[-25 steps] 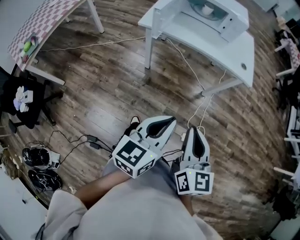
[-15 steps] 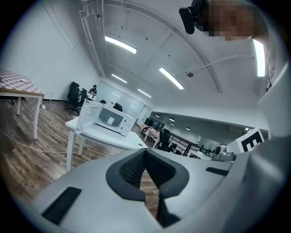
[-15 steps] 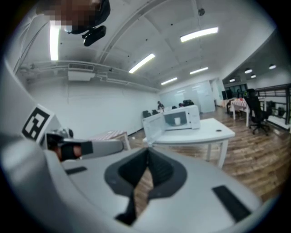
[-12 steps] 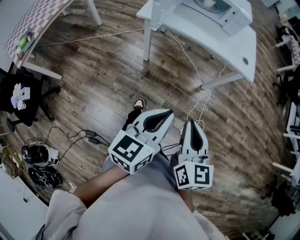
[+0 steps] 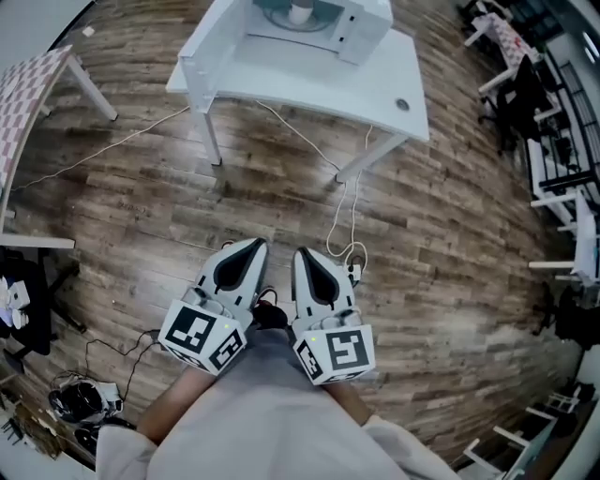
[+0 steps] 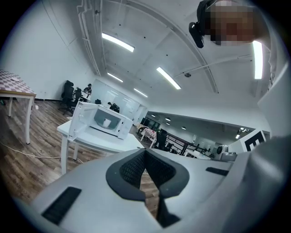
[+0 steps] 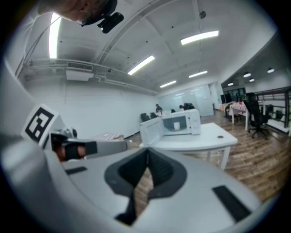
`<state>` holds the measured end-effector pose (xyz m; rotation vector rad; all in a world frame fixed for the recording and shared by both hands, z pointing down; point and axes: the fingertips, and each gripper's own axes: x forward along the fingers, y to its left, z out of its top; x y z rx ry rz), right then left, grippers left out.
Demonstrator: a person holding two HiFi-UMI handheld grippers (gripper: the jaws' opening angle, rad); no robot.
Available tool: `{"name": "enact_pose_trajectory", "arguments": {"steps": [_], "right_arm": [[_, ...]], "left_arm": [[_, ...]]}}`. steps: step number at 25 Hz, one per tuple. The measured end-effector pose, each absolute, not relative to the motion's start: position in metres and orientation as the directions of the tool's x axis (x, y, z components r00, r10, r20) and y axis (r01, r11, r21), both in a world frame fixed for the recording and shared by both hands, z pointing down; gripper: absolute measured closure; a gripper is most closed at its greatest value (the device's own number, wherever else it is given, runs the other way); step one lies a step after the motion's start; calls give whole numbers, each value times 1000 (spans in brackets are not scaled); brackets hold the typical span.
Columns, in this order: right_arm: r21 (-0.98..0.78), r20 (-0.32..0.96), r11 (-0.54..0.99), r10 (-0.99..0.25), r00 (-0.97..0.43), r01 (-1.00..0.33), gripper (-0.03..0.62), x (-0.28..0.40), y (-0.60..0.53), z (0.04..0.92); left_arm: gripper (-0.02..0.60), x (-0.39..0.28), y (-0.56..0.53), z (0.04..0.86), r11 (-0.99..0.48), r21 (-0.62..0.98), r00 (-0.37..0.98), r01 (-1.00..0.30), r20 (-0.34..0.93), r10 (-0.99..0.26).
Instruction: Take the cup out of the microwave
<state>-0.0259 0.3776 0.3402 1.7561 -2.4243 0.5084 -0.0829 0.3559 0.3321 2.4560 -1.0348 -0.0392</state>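
The left tongs (image 5: 253, 244) and the right tongs (image 5: 302, 253) are both fully closed, with nothing between the jaws. They are held side by side above the wooden plank floor (image 5: 450, 234). The small white cup (image 5: 300, 11) stands inside the white microwave oven (image 5: 361, 28), whose door is open. The oven stands on the white table (image 5: 375, 89), well apart from both tongs.

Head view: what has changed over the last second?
The view swung: the white table now sits top centre instead of upper right. The left tongs and right tongs drew nearly parallel. Unchanged: both shut, empty; cup inside the open microwave.
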Motion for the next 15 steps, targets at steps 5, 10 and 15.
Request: {"name": "enact_pose_trajectory", "arguments": {"steps": [5, 10, 15], "right_arm": [[-188, 266, 251, -918, -295, -950, 572, -22, 350, 331], [-165, 255, 226, -930, -263, -960, 571, -23, 317, 323], [-142, 262, 215, -933, -246, -966, 571, -29, 284, 323]], "left_arm": [[572, -83, 321, 321, -621, 409, 718, -669, 139, -682], [572, -86, 287, 314, -642, 363, 719, -675, 131, -682], [572, -91, 254, 313, -654, 357, 729, -667, 130, -672]]}}
